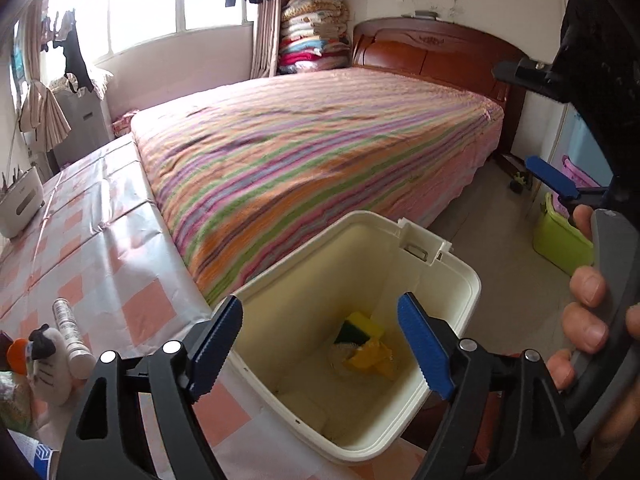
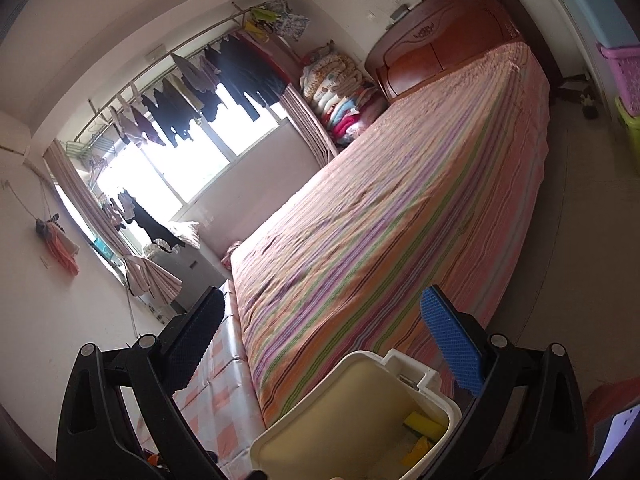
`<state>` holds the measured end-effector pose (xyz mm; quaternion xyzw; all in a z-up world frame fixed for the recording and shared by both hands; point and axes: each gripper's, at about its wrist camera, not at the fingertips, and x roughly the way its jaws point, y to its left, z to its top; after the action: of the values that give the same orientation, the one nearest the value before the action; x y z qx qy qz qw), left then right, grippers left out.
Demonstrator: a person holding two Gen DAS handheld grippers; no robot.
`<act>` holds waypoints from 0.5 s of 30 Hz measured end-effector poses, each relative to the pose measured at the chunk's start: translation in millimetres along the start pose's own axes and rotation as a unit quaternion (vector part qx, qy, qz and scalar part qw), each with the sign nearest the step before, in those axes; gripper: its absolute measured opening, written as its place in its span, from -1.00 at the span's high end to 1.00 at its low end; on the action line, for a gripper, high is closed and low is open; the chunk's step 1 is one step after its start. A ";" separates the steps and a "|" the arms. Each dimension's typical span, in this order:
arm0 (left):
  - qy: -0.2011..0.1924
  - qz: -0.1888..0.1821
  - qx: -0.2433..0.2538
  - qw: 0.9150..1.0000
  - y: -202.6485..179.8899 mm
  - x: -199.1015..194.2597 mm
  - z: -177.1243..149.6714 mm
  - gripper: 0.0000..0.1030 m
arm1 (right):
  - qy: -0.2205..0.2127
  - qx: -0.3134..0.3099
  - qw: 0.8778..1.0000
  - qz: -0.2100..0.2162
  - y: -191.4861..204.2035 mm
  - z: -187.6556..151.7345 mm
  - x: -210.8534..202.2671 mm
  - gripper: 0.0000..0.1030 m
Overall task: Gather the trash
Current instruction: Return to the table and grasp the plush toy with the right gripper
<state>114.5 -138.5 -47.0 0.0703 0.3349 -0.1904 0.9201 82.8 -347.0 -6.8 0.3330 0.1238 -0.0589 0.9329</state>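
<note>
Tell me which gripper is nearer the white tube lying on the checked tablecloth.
Left. The left gripper hangs open over the bin, just right of the tube. The right gripper is raised at the view's far right.

Bin [image 1: 360,360] at counter [image 1: 100,260] edge, beside bed [image 1: 320,152]. Sponge [image 1: 362,326] and wrappers [image 1: 372,356] inside bin. Tube [image 1: 72,332] and plush toy [image 1: 48,364] on counter, left of bin. Folded blankets [image 1: 314,32] stacked behind bed, window [image 1: 152,4] to their left.

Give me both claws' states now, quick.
Left claw: open, empty, above the cream plastic bin.
Right claw: open, holding nothing.
</note>
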 end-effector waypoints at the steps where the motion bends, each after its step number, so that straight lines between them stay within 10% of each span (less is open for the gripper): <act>1: -0.021 0.006 -0.006 1.000 6.5 -12.0 -1.8 -0.51 | -0.006 -0.010 1.000 0.001 7.7 -1.2 -2.8 -0.89; 15: -0.149 0.130 -0.127 0.972 130.9 -119.1 -52.4 -0.51 | 0.069 -0.100 0.985 0.124 121.3 -75.8 -0.2 -0.89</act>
<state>51.9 31.2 -10.3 -0.0328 0.2038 -0.0335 0.9779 91.4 -205.3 10.2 0.2539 0.1514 0.0929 0.9508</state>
